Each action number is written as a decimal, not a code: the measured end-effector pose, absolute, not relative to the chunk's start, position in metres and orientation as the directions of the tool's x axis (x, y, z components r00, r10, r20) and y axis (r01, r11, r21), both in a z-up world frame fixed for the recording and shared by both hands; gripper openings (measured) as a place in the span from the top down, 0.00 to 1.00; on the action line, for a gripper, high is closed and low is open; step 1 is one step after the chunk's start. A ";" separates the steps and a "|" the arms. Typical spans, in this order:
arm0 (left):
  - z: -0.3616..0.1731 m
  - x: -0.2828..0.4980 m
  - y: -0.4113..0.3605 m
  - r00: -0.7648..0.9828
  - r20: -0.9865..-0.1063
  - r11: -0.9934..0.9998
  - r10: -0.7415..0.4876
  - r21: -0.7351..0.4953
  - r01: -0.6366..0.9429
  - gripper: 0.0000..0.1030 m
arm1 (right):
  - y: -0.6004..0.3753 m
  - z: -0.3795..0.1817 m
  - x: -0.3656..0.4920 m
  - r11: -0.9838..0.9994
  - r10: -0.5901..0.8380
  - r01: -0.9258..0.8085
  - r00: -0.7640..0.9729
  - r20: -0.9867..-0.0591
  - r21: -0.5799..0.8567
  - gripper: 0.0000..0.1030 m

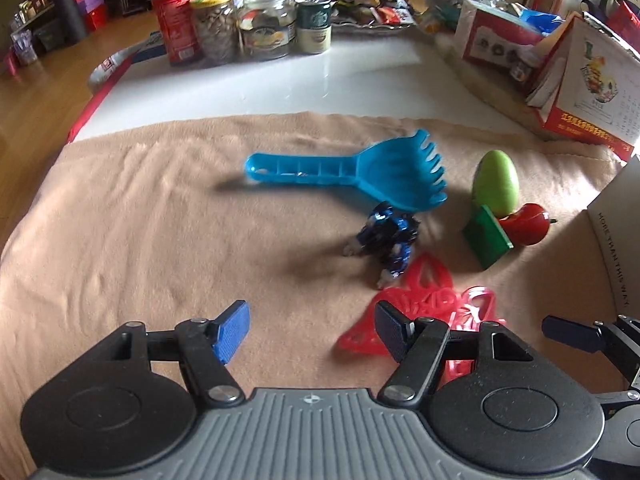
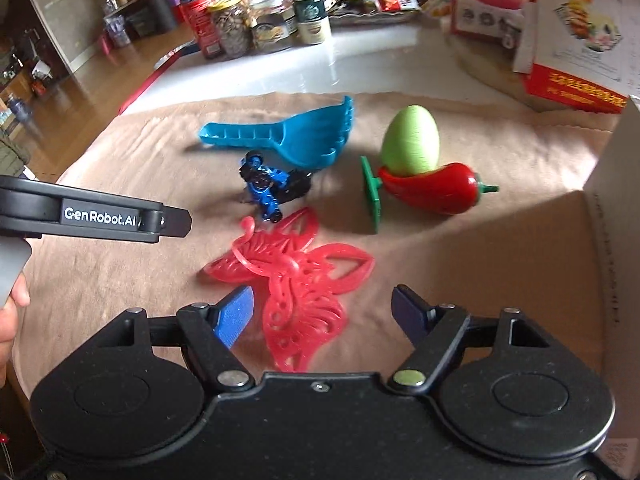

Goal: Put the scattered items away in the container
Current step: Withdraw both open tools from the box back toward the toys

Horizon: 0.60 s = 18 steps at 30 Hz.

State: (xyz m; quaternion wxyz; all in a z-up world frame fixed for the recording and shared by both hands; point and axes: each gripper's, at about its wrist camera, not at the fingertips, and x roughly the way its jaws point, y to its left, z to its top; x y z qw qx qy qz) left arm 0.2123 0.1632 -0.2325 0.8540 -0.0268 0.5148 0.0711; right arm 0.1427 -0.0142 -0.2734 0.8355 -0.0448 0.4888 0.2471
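Note:
On a tan cloth [image 1: 120,208] lie a blue toy rake scoop [image 1: 352,176] [image 2: 288,136], a small blue and black robot toy [image 1: 388,240] [image 2: 268,184], a red plastic butterfly cutout [image 1: 424,304] [image 2: 300,284], a green egg [image 1: 496,184] [image 2: 410,140], a red chili pepper [image 1: 524,224] [image 2: 436,192] and a flat green piece [image 1: 486,240] [image 2: 370,192]. My left gripper [image 1: 312,332] is open above the cloth, left of the butterfly. My right gripper [image 2: 324,316] is open with the butterfly's lower wing between its fingers. A cardboard box [image 1: 616,248] [image 2: 612,208] stands at the right.
Jars, a red tin and a can [image 1: 240,28] [image 2: 260,20] stand at the back of the white tabletop [image 1: 300,80]. Snack packets, a red box [image 1: 496,40] and a calendar stand [image 1: 584,80] [image 2: 576,40] fill the back right. Wooden floor lies to the left.

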 end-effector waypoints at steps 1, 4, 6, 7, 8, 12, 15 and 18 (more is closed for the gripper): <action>-0.235 0.212 0.166 0.459 -0.884 0.988 0.093 0.026 -0.150 0.32 | -0.011 -0.276 0.143 0.872 0.368 -0.461 0.401 -0.839 0.163 0.29; -0.241 0.212 0.171 0.459 -0.883 0.987 0.100 0.030 -0.158 0.32 | -0.005 -0.281 0.144 0.870 0.365 -0.472 0.422 -0.830 0.143 0.29; -0.242 0.211 0.175 0.470 -0.876 0.986 0.107 0.033 -0.164 0.32 | -0.005 -0.277 0.143 0.874 0.352 -0.475 0.476 -0.806 0.101 0.29; -0.243 0.210 0.176 0.469 -0.876 0.985 0.112 0.036 -0.167 0.32 | -0.007 -0.274 0.143 0.880 0.338 -0.470 0.515 -0.788 0.071 0.29; -0.245 0.210 0.177 0.467 -0.877 0.985 0.115 0.038 -0.171 0.32 | -0.009 -0.270 0.145 0.883 0.331 -0.466 0.546 -0.770 0.049 0.28; -0.247 0.208 0.181 0.463 -0.879 0.983 0.116 0.036 -0.178 0.32 | -0.020 -0.260 0.170 0.902 0.300 -0.431 0.600 -0.742 0.016 0.18; -0.248 0.206 0.181 0.463 -0.879 0.984 0.116 0.039 -0.173 0.32 | -0.028 -0.256 0.201 0.918 0.300 -0.393 0.602 -0.740 0.052 0.19; -0.249 0.205 0.180 0.460 -0.881 0.985 0.110 0.036 -0.167 0.32 | -0.031 -0.256 0.231 0.934 0.292 -0.346 0.585 -0.756 0.093 0.19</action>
